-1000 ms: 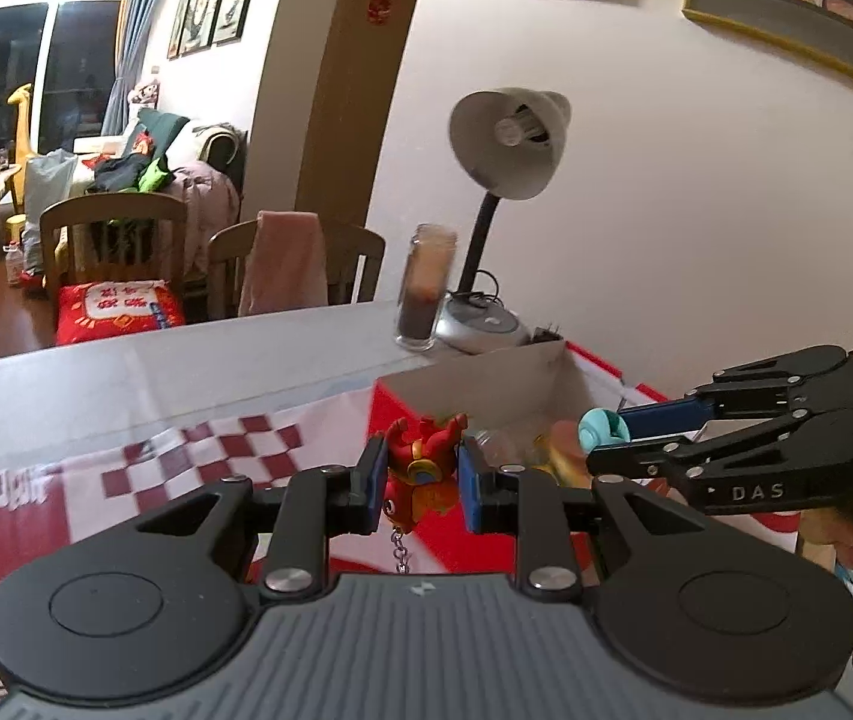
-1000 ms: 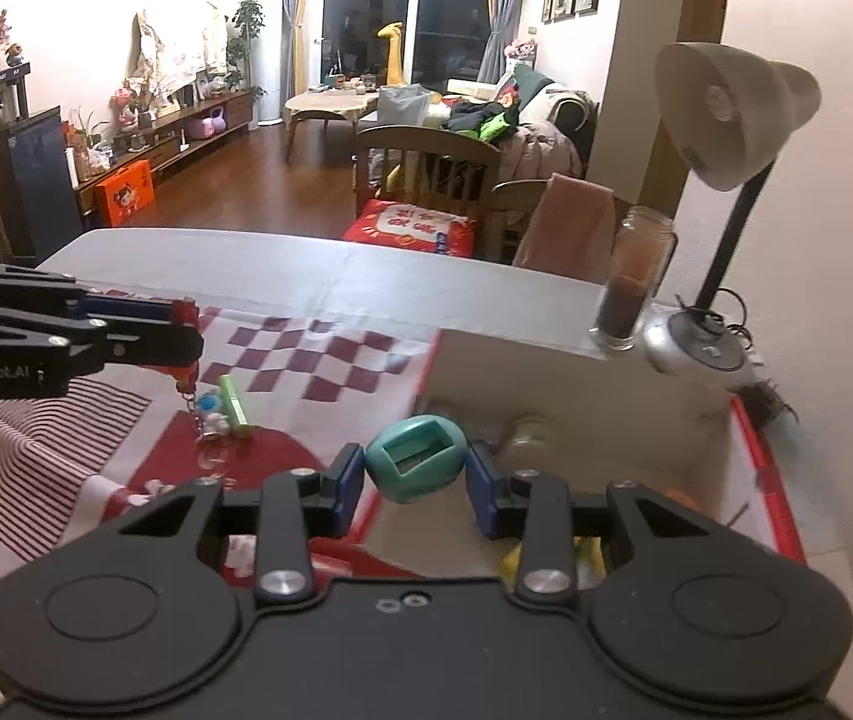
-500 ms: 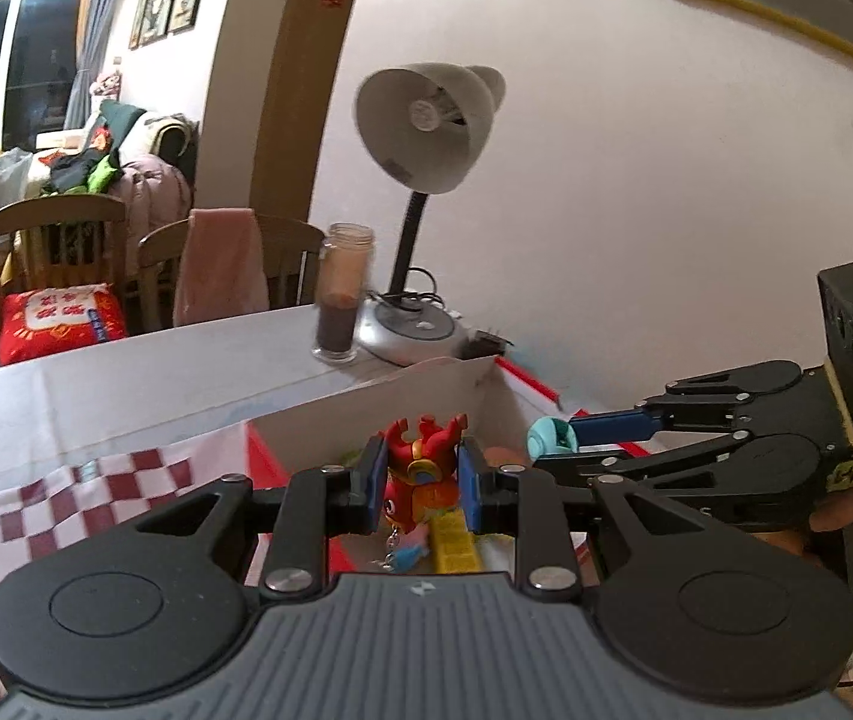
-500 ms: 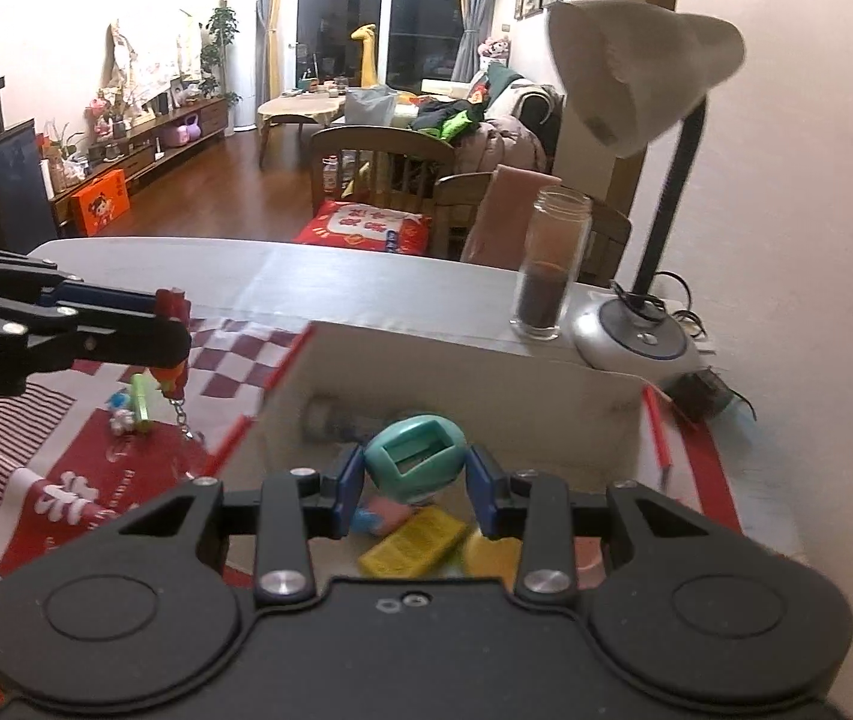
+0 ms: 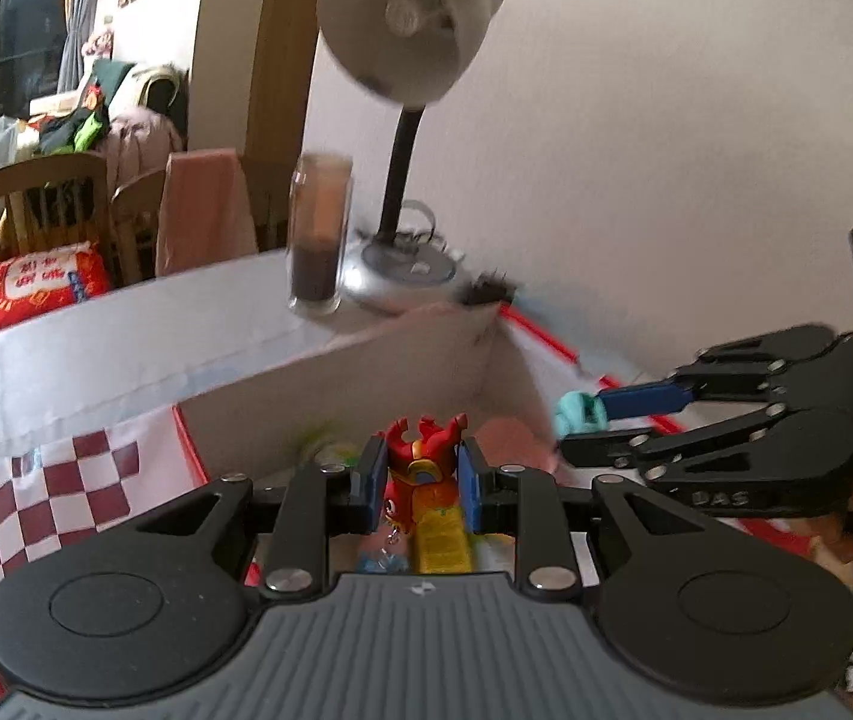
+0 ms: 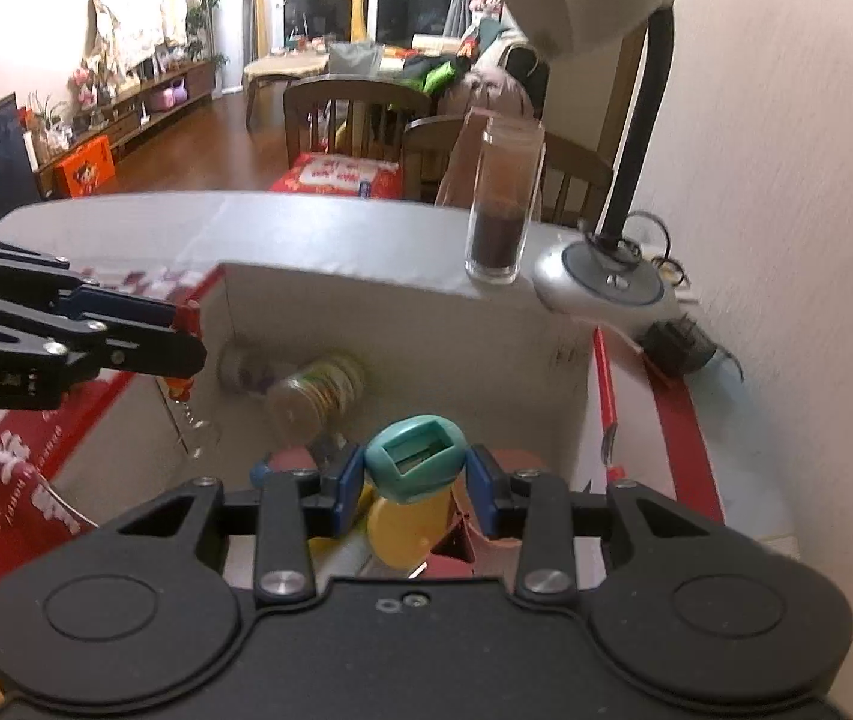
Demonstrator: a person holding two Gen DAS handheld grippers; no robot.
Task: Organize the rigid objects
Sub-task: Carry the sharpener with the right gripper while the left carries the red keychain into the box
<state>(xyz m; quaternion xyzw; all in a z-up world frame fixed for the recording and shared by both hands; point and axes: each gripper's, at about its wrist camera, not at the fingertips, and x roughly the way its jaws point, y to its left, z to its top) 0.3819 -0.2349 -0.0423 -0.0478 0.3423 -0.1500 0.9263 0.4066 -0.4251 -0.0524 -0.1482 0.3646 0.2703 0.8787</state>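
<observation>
My left gripper (image 5: 420, 474) is shut on a small red figurine keychain (image 5: 423, 459), whose chain dangles below it (image 6: 189, 414). It hangs over the left part of an open white cardboard box (image 6: 402, 312) with red edges. My right gripper (image 6: 417, 480) is shut on a teal rounded plastic piece (image 6: 417, 459), also seen from the side (image 5: 579, 411), and hovers over the box's middle. Inside the box lie a clear jar on its side (image 6: 312, 393), a yellow round item (image 6: 402, 531), a pink item (image 5: 507, 441) and a yellow strip (image 5: 441, 543).
A tall glass jar with dark contents (image 6: 501, 204) and a desk lamp (image 6: 606, 285) with a black plug (image 6: 675, 345) stand behind the box against the wall. A red checked cloth (image 5: 48, 486) covers the table left of the box. Wooden chairs (image 6: 354, 114) stand beyond.
Both grippers have moved forward and slightly down, from above the cloth and the box's near edge to over the box's inside. Each still holds its item.
</observation>
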